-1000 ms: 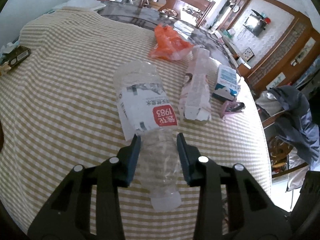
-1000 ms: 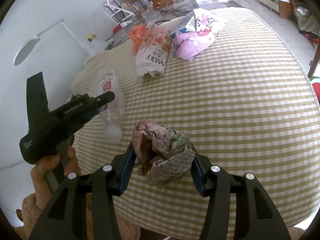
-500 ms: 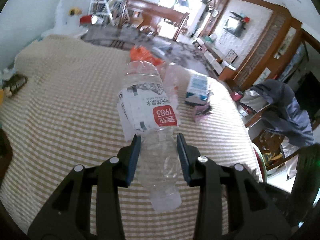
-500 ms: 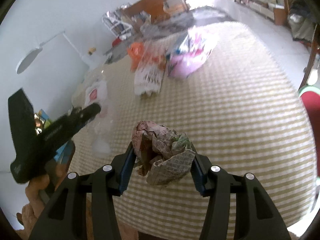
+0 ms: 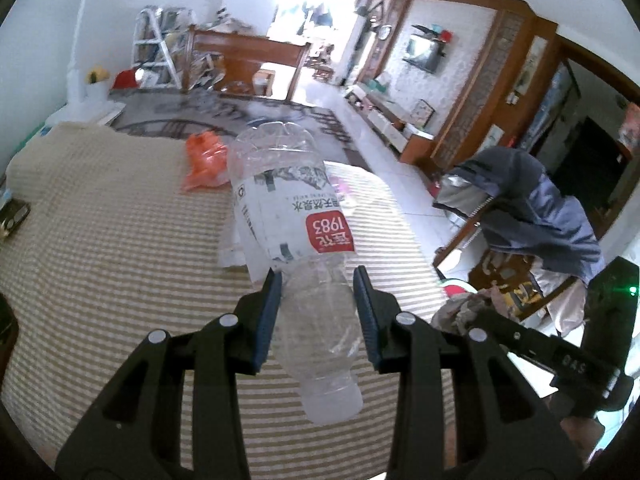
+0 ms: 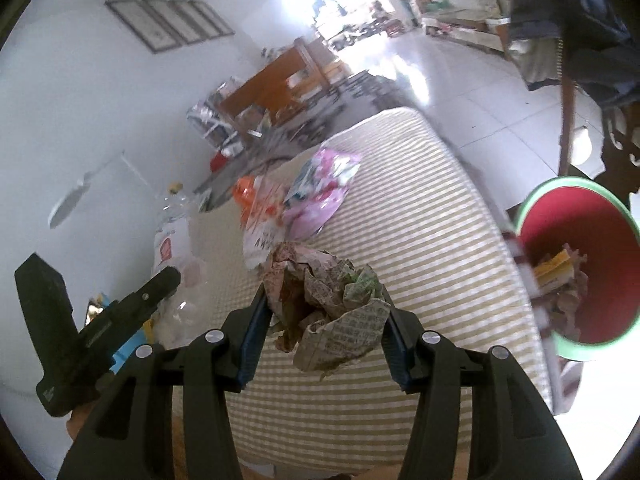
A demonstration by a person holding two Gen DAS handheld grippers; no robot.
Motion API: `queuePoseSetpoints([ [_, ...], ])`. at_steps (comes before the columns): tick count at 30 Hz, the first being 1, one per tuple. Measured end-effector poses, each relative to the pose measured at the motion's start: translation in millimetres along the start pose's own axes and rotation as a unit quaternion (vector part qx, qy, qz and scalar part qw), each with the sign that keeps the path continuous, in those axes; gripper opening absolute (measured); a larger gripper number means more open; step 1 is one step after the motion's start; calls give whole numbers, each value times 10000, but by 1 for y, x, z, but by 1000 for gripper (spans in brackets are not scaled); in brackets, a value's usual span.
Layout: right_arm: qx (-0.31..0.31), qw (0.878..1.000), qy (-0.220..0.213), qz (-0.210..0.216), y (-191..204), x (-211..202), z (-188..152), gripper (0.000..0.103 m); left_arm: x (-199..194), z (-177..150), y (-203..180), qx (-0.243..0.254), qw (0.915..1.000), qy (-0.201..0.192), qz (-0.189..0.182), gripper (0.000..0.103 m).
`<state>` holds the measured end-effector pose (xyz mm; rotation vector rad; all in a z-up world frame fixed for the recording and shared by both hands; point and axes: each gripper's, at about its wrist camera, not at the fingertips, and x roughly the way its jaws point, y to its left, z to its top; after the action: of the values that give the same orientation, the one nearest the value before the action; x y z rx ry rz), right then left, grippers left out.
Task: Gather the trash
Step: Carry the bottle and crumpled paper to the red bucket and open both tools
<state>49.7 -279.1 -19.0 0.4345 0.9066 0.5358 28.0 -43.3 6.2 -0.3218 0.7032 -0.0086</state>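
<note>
My left gripper [image 5: 318,312] is shut on an empty clear plastic bottle [image 5: 288,216] with a white and red label, held by its neck above the checked table [image 5: 100,240], cap end toward me. My right gripper [image 6: 324,320] is shut on a crumpled ball of printed paper [image 6: 332,304], lifted over the table's [image 6: 420,240] near right part. A red bin with a green rim [image 6: 580,264] stands to the right of the table edge, with wrappers inside. In the right wrist view the left gripper [image 6: 168,280] and the bottle [image 6: 172,248] show at left.
On the table lie an orange plastic bag [image 5: 204,160], a pink wrapper [image 6: 320,196] and a white snack bag [image 6: 260,232]. A grey jacket [image 5: 520,208] hangs on a chair right of the table. Wooden furniture and a tiled floor lie beyond.
Both grippers rose off the table and swung right with their loads. The bottle left the cloth, and the red bin came into the right wrist view.
</note>
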Motion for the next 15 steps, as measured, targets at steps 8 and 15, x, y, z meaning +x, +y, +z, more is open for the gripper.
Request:
queuePoseSetpoints([
  [8, 534, 9977, -404, -136, -47, -32, 9, 51, 7, 0, -50, 339, 9985, 121, -417, 36],
  [15, 1328, 9891, -616, -160, -97, -42, 5, 51, 34, -13, -96, 658, 9924, 472, -924, 36],
])
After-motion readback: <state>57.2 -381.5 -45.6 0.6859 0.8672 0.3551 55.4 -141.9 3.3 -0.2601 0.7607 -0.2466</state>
